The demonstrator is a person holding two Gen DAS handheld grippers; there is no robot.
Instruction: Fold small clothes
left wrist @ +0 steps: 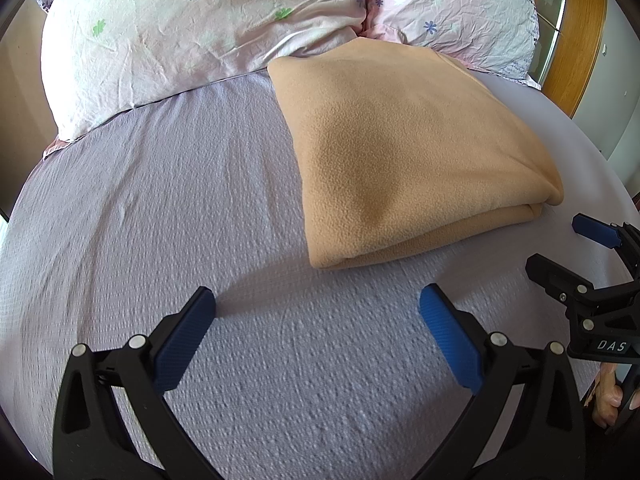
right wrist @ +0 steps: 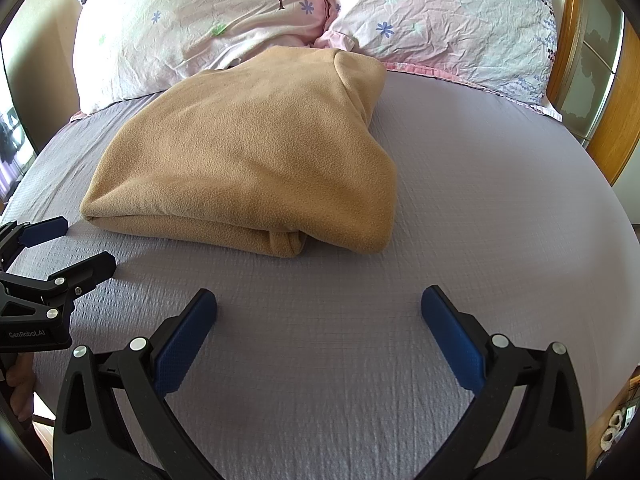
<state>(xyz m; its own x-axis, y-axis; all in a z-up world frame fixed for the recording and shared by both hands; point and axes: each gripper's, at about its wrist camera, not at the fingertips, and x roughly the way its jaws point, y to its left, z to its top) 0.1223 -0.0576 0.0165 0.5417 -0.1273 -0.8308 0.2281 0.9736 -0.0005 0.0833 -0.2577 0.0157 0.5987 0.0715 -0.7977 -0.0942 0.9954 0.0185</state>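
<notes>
Two grippers hover above a lavender bed sheet [left wrist: 160,200], and neither is touching cloth. The left gripper [left wrist: 317,304] has its blue-padded fingers spread wide with nothing between them but sheet; the right gripper [right wrist: 319,304] is spread just as wide and equally empty. Each shows at the edge of the other's view — the right one at the left camera's right margin, the left one at the right camera's left margin — so they sit side by side, near each other but apart.

Ahead of both lies the tan fleece garment [right wrist: 248,152], folded into a thick, roughly rectangular bundle with its layered edge facing the grippers. It rests flat on the sheet, its far end touching or just under the two floral pillows [right wrist: 192,28] at the head of the bed. From the right wrist view one corner seems to be tucked over itself, though the fisheye warp makes the exact fold hard to read.

A wooden headboard frame [left wrist: 580,40] curves along the right side.
</notes>
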